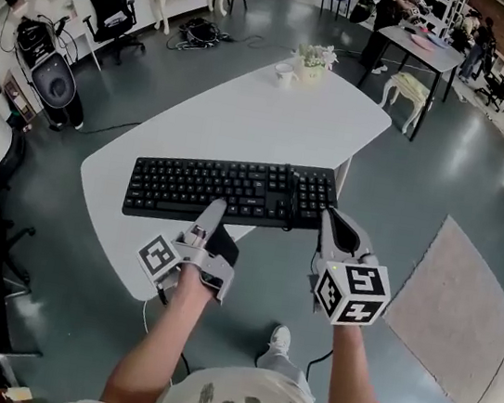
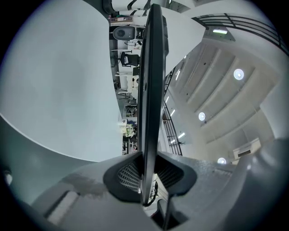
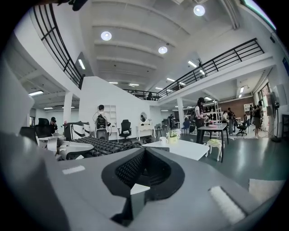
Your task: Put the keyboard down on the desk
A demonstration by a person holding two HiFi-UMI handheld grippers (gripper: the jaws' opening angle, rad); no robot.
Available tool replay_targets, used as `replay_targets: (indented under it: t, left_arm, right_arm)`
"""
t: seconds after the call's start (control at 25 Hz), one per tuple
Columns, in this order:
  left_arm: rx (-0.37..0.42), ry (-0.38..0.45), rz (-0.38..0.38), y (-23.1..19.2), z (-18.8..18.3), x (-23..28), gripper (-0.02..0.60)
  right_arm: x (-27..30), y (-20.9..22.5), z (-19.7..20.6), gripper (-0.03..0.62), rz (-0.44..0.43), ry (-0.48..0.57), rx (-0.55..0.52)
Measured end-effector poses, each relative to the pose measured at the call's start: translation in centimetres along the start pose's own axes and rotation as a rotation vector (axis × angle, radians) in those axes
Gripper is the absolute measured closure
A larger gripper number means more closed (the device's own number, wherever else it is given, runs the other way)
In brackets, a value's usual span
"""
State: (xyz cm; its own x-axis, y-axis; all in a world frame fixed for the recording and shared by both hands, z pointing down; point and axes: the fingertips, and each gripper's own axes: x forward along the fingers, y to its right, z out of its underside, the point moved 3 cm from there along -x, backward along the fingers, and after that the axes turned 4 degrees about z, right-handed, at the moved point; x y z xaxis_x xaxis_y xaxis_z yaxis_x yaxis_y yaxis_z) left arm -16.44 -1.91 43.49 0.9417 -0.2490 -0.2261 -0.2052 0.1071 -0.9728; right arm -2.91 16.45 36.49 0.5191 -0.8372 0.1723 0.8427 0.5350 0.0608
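Two tongs show at the near side of the head view, each in one of the person's hands. The left tongs point(image 1: 214, 207) reach to the near edge of the black keyboard point(image 1: 235, 189), about midway along it. The right tongs point(image 1: 331, 219) point at the keyboard's right end. The keyboard lies level across the near edge of the white surface point(image 1: 265, 113). Its right part juts past that edge over the floor. From this view one cannot tell whether it rests on the surface or hangs above it. A cup point(image 1: 283, 72) and a pot of flowers point(image 1: 310, 64) stand at the far end of the surface.

From the left gripper view, the keyboard point(image 2: 151, 81) is seen edge-on, running straight out between the jaws. The left tongs point(image 2: 145, 164) stand narrow and are clamped on it, with the ribbed pads point(image 2: 126, 173) pressed against both faces. The white surface point(image 2: 58, 90) fills the left of this view. A strip of the room shows between it and the keyboard, so the two are apart there.

From the right gripper view, the right tongs point(image 3: 144, 151) are drawn together. Their black pads point(image 3: 128, 169) meet at the tip and nothing is between them. The keyboard point(image 3: 101, 145) lies just to the left of the jaws, and the pictures do not settle whether they touch it. The surface point(image 3: 185, 148) stretches away beyond the jaws.
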Motion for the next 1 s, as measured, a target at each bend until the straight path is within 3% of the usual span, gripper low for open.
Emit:
replay_targets:
  t: [0.4, 0.72, 1.0]
  left_arm:
    - [0.029, 0.112, -0.007, -1.1, 3.0, 8.6, 0.492]
    - [0.05, 0.18, -0.024, -2.5, 3.0, 9.1, 0.491]
    - [0.067, 0.232, -0.019, -3.9, 0.3, 10.5, 0.491]
  right_arm:
    - [6.4, 8.6, -1.8, 0.594, -0.117, -0.023, -0.027]
    - [9.1, 9.5, -1.1, 0.594, -0.201, -0.022, -0.022]
    - [13.2, 8.7, -0.4, 0.594, -0.258, -0.031, -0.034]
